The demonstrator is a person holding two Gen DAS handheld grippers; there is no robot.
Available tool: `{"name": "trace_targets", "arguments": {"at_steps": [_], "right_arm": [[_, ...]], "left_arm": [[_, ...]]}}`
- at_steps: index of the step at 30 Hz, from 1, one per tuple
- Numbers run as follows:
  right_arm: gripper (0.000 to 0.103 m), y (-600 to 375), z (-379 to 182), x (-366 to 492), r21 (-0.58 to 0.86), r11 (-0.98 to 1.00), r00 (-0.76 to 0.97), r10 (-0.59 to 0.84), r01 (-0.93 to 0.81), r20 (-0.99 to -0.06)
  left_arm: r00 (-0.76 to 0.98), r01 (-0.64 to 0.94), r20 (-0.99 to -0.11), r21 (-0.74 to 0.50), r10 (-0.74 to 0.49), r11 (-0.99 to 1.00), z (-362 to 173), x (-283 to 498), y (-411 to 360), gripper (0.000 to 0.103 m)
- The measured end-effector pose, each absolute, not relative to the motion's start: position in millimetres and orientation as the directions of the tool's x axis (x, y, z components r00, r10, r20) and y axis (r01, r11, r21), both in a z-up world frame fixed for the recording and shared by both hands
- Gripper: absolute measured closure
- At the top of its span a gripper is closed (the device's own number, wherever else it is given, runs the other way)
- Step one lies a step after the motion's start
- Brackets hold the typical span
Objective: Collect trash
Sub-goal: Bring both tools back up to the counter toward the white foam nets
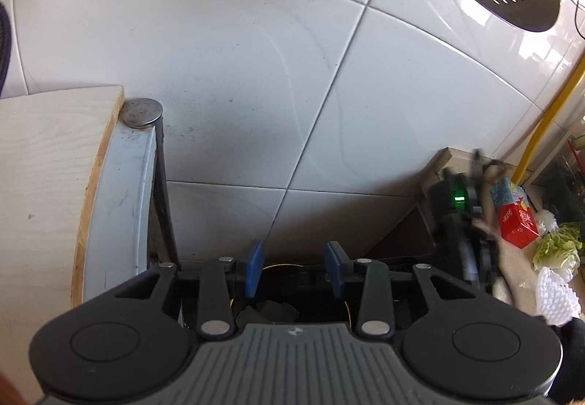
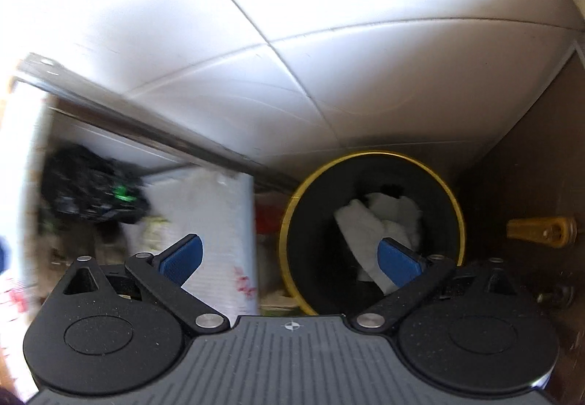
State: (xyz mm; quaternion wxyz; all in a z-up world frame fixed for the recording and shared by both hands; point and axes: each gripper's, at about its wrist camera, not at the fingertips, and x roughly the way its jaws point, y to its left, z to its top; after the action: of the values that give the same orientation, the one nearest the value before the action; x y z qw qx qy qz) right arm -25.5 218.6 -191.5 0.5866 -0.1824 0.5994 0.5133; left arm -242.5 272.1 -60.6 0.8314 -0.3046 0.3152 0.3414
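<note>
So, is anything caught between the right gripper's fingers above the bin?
No. In the right wrist view the right gripper stands wide open and empty; white trash lies below in the yellow-rimmed bin.

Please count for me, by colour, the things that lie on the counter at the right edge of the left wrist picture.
Red and blue cardboard carton: 1
Green leafy vegetable scraps: 1
White foam net sleeve: 1
Total: 3

Glossy white wall tiles (image 1: 234,50) are reflecting light beside a matt, grainy wooden board (image 1: 47,163). Crumpled white paper (image 2: 380,222) is lying in the black bin (image 2: 310,251), whose rim is shining yellow.
</note>
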Motion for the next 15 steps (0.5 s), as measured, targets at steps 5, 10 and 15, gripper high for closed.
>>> {"name": "trace_targets", "arguments": {"at_steps": [5, 10, 15], "right_arm": [[0.001, 162.3, -118.3, -5.0, 0.437, 0.437, -0.184, 0.510, -0.786, -0.840], [0.001, 76.5, -65.4, 29.7, 0.586, 0.482, -0.152, 0.674, -0.651, -0.723], [0.001, -12.7, -19.4, 44.6, 0.631, 0.515, 0.016, 0.782, -0.581, -0.623]], "left_arm": [[0.613, -0.715, -0.709, -0.310, 0.349, 0.627, -48.9, -231.7, 264.0, 0.066], [0.682, -0.614, -0.670, -0.309, 0.292, 0.726, -25.4, -201.8, 246.0, 0.065], [0.741, -0.477, -0.644, -0.307, 0.189, 0.823, -6.7, -163.7, 209.3, 0.059]]}}
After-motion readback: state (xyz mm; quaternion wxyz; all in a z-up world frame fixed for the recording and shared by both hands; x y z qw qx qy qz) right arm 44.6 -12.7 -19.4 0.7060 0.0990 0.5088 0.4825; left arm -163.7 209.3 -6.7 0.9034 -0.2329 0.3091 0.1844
